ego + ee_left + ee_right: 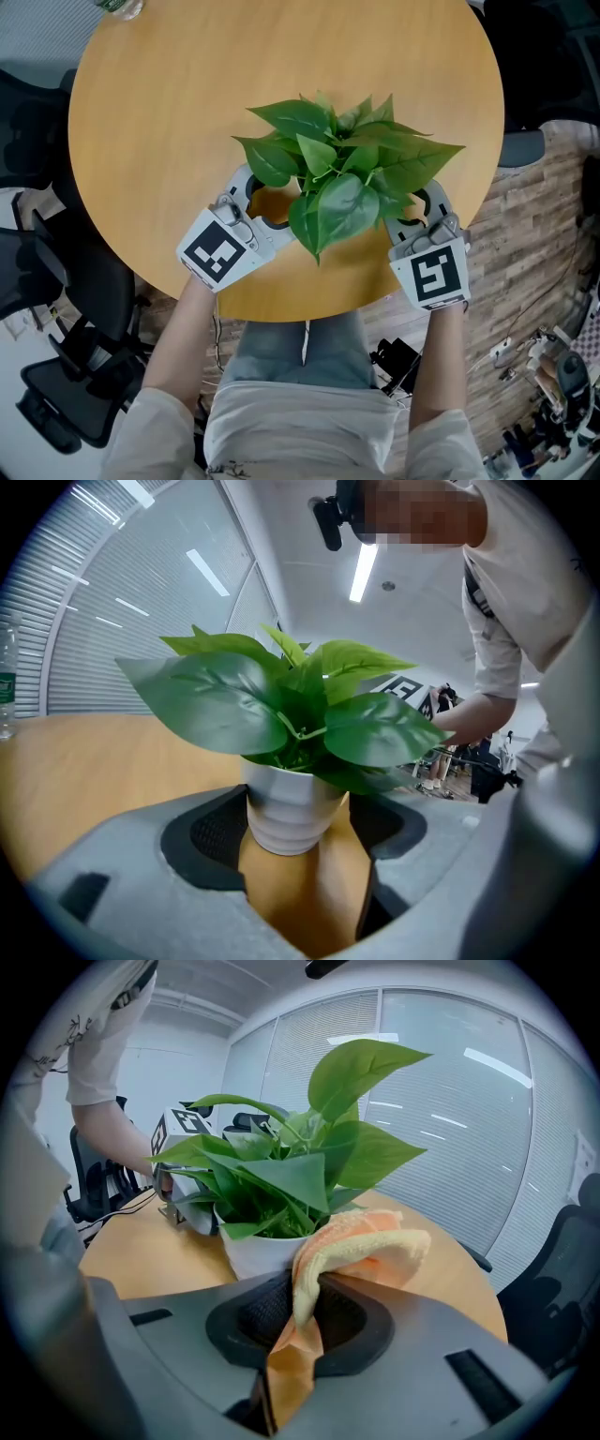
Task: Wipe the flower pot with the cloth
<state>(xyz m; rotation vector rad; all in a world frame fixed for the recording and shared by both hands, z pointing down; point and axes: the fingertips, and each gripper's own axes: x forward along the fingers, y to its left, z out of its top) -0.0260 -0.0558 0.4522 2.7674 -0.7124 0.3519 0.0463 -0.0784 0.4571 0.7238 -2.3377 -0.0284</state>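
Surface: round wooden table [169, 112]
Left gripper [272, 204]: jaws wide, clasping white ribbed flower pot [291, 813]
Right gripper [298, 1321]: jaws pinching orange-yellow cloth [366, 1246]

The round wooden table [141, 141] is a warm honey-yellow with a faint grain. The ribbed ceramic flower pot [286, 817] is plain white. Its broad plant leaves [342, 169] are bright glossy green with paler veins. The fluffy terry cloth [361, 1246] is peach-orange, turning pale yellow along its fold. The moulded plastic left gripper [298, 850] and right gripper [295, 1326] are matt grey with black textured pads. The marker cube on the left [217, 251] and the one on the right [433, 277] are white with black square patterns. The plank floor [525, 225] is mottled grey-brown.
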